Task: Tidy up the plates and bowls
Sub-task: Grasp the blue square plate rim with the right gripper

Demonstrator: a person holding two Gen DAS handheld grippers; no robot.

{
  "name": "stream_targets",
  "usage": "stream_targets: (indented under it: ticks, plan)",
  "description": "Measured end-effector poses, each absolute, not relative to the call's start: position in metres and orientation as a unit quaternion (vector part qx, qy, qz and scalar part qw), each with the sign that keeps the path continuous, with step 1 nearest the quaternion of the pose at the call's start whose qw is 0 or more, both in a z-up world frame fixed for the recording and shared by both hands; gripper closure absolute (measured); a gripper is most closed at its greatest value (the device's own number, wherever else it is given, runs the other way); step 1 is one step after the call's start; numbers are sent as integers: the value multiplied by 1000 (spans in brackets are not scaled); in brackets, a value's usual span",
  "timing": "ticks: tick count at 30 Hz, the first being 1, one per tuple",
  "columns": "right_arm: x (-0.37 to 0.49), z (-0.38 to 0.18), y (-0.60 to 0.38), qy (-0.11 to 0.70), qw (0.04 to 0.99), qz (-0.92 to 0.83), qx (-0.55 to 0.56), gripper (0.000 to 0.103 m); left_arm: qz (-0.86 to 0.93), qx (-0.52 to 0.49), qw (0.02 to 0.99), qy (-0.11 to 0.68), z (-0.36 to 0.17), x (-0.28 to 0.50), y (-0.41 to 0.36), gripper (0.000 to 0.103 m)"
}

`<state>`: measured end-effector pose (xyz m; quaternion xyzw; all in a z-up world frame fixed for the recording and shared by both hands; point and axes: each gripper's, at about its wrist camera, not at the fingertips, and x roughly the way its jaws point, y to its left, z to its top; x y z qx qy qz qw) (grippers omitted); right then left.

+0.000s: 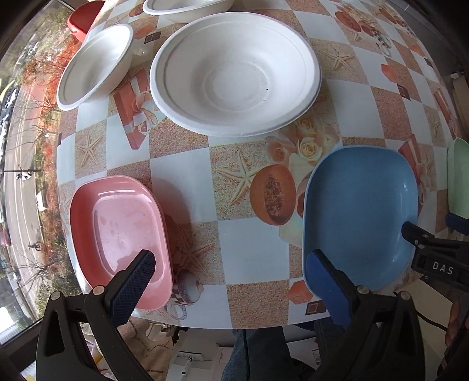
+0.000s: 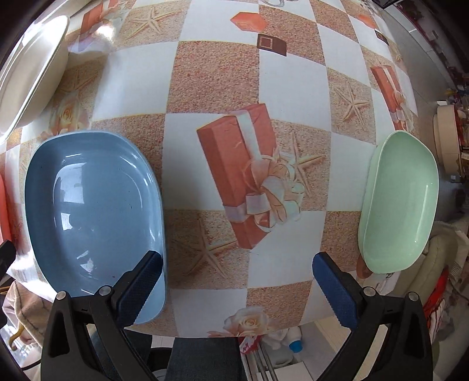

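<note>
plates and bowls sit spread out on the surface (image 1: 187, 164), nothing stacked. left view: pink plate (image 1: 123, 234) at the near left edge, blue plate (image 1: 360, 214) at the near right, well apart with patterned cloth between them. behind them the big white bowl (image 1: 234, 73) sits mid-surface, a smaller white bowl (image 1: 93, 67) just beside it on the left, tilted up on its far side. a third white bowl (image 1: 187, 8) peeks in at the top edge, and a red tub (image 1: 82, 17), i think, beyond the far left corner.

left claw (image 1: 231, 269) is spread wide and holding nothing, one finger over the pink plate's near end, the other over the blue plate's near rim; contact can't be told.

right view: blue plate (image 2: 93, 211) on the left, green plate (image 2: 401, 202) at the right edge of the surface, well apart. right claw (image 2: 237, 281) is also spread wide, empty, left finger over the blue plate's near corner, right finger just short of the green plate. part of the right claw shows beside the blue plate in the left view.
</note>
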<state>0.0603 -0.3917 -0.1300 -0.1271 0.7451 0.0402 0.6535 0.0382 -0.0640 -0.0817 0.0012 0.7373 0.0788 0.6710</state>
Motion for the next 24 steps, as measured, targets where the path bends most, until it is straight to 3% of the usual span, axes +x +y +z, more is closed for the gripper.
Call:
stream_targets:
  ticks: [6,24]
  plan:
    - [73,-132,-409,755,652,51,-57,0,77,-6,667,741,-91,45,-75,0]
    - [80,-157,-380,747,658,86,-38,0,83,-28,675,733,-122,47,-78,0]
